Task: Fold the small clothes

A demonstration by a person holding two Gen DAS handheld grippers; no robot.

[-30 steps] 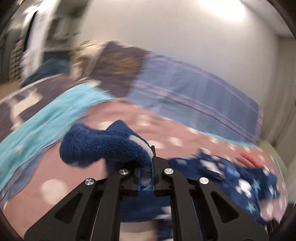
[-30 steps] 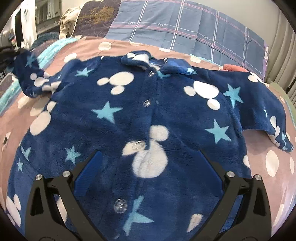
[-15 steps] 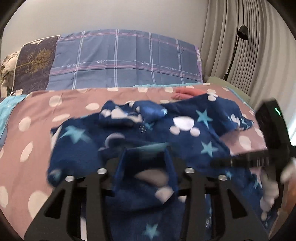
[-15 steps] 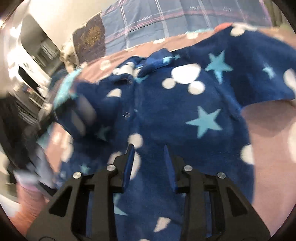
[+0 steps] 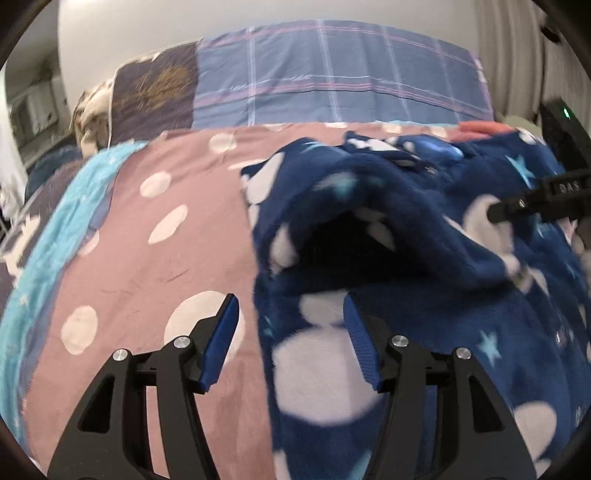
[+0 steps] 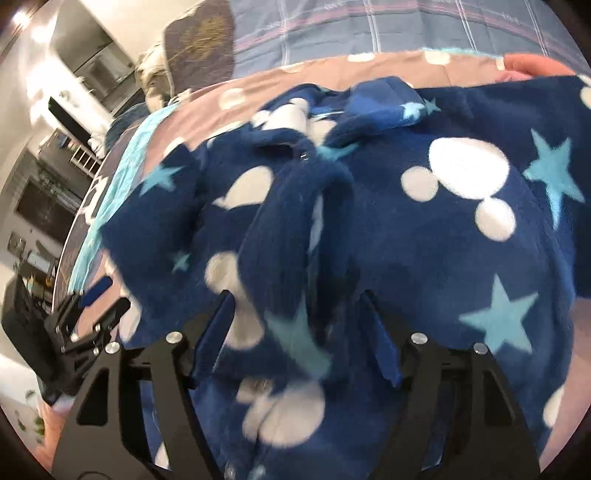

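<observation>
Bed [image 5: 155, 266] with pink, white-dotted cover; turquoise blanket [image 5: 44, 258] along its left edge. Blue plaid pillow [image 5: 332, 85] and dark printed pillow [image 5: 155, 99] against a plain pale wall [image 5: 221, 18]. Curtain [image 5: 517, 55] at right; shelving [image 6: 66, 155] at left.

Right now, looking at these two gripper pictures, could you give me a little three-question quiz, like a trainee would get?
1. True or false: the left gripper is clamped tight on the blue fleece top.
2. Which part of the top lies folded across its front? A the hem; B the sleeve; C the collar.
3. Fill in: the top lies on a pink bedspread patterned with white ____.

Key
1. False: its jaws stand apart, having just been opening, over the top's edge without pressing it.
2. B. It lies in front of the right gripper, whose jaws are also apart.
3. Dots.
</observation>
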